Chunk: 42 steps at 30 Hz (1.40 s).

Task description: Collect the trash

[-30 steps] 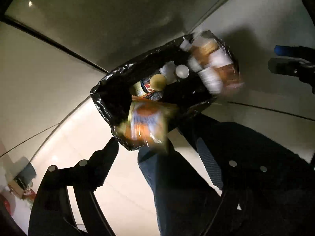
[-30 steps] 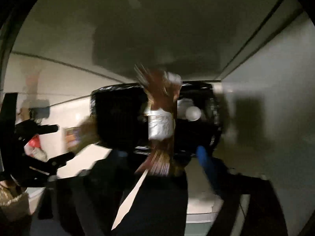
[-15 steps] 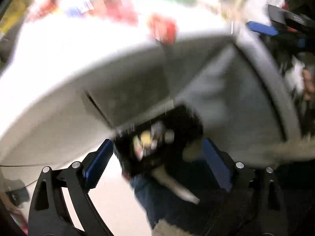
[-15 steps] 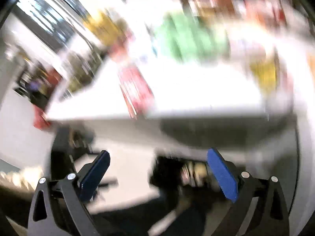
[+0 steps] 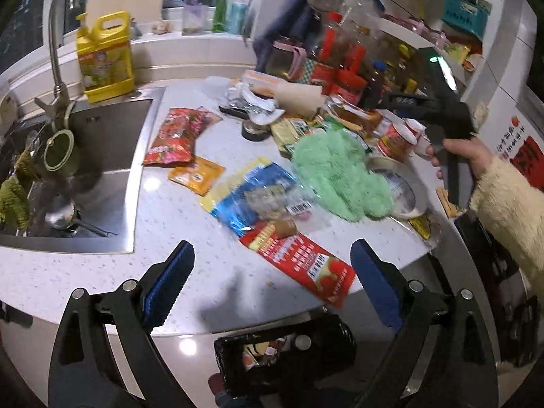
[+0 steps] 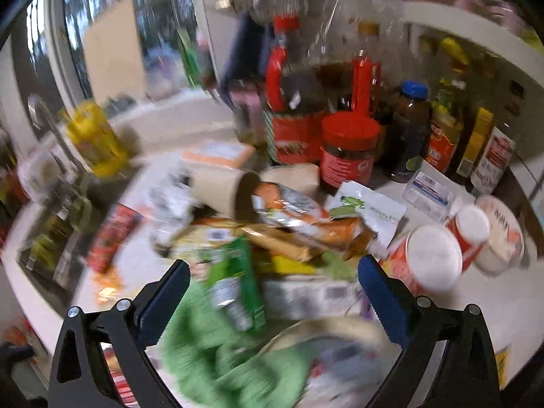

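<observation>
Overhead, both wrist views look down on a white speckled tabletop [image 5: 176, 210] in a kitchen, with a steel sink [image 5: 102, 176] set in at the left and a yellow detergent jug [image 5: 103, 56] behind it by the window. Bottles and jars [image 6: 350, 149] crowd the back right. Bare room for moving lies along the front edge and beside the sink; the middle is littered. A red wrapper [image 5: 299, 261] lies with its long axis running diagonally, its far end overhanging the front edge, a blue-yellow wrapper [image 5: 251, 193] just beyond it, and a green fluffy cloth [image 5: 336, 176] beside that. Below the edge stands a black-lined trash bin [image 5: 282, 350]. The left gripper [image 5: 272, 272] hangs above the front edge, fingers wide and empty. The right gripper [image 6: 273, 289], gripped by a hand [image 5: 465, 156], hangs over the pile, fingers wide, having just been opening, nothing held.
</observation>
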Each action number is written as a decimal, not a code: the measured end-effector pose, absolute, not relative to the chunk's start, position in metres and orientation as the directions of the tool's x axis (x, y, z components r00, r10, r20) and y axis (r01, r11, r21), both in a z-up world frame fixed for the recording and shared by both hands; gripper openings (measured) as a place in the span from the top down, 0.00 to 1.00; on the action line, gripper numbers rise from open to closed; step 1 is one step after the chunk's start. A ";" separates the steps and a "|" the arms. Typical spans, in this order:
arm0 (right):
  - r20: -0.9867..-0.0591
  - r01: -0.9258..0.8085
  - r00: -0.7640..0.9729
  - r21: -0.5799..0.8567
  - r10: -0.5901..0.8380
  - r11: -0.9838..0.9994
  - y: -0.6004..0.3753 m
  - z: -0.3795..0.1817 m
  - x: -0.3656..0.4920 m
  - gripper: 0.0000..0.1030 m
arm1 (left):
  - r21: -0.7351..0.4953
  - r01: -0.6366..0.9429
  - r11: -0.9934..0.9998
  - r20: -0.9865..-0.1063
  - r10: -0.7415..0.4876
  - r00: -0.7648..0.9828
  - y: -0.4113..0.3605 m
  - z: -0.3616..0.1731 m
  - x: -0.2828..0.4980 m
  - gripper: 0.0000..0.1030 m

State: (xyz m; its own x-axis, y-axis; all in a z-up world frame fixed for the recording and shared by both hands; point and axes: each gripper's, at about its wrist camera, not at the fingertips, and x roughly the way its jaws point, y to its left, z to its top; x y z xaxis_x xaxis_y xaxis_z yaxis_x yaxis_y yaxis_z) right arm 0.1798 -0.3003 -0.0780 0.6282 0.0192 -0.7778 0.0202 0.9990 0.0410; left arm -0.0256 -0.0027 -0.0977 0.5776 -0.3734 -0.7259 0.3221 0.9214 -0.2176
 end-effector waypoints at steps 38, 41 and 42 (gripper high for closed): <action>-0.611 0.038 0.761 0.377 0.218 0.925 -0.346 -0.046 0.095 0.65 | -0.115 0.547 0.830 -0.771 -0.421 0.478 -0.112 -0.092 0.183 0.12; -0.616 0.060 0.758 0.396 0.216 0.916 -0.351 -0.046 0.071 0.65 | -0.124 0.575 0.809 -0.803 -0.422 0.421 -0.146 -0.103 0.228 0.12; -0.617 0.068 0.758 0.397 0.211 0.915 -0.353 -0.046 0.065 0.65 | -0.124 0.578 0.807 -0.812 -0.417 0.408 -0.156 -0.109 0.243 0.12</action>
State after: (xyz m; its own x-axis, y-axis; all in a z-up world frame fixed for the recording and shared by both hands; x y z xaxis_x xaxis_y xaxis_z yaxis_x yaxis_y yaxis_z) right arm 0.0646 -0.3532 -0.0457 0.7579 0.2115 -0.6171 0.0676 0.9155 0.3967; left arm 0.2425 -0.1561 -0.1090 0.4081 -0.4167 -0.8123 0.5777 0.8068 -0.1236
